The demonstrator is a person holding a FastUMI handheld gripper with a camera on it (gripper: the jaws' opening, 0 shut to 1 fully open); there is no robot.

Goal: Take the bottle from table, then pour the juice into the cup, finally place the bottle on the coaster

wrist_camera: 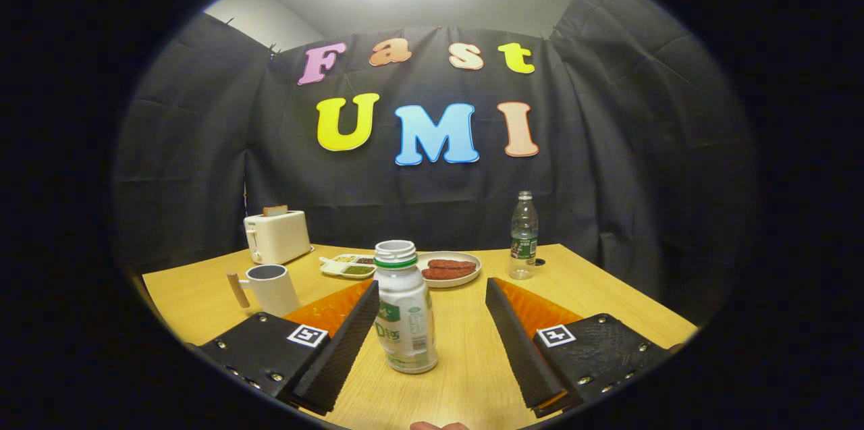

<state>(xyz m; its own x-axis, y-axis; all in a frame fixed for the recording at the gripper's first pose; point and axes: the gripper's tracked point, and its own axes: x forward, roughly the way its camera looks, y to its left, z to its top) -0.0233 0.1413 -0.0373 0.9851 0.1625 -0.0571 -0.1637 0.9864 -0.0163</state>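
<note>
A white juice bottle (403, 312) with a green band under its open neck stands upright on the wooden table (607, 295). It is between my gripper's (432, 295) fingers, close to the left finger (351, 335), with a wide gap to the right finger (516, 342). The gripper is open and neither finger presses on the bottle. A white cup (270, 288) with a wooden handle stands on the table just left of the left finger. I see no coaster that I can make out.
Beyond the fingers lie a plate of sausages (449, 269) and a small divided dish (349, 266). A white toaster (277, 235) stands at the back left, a clear water bottle (523, 237) at the back right.
</note>
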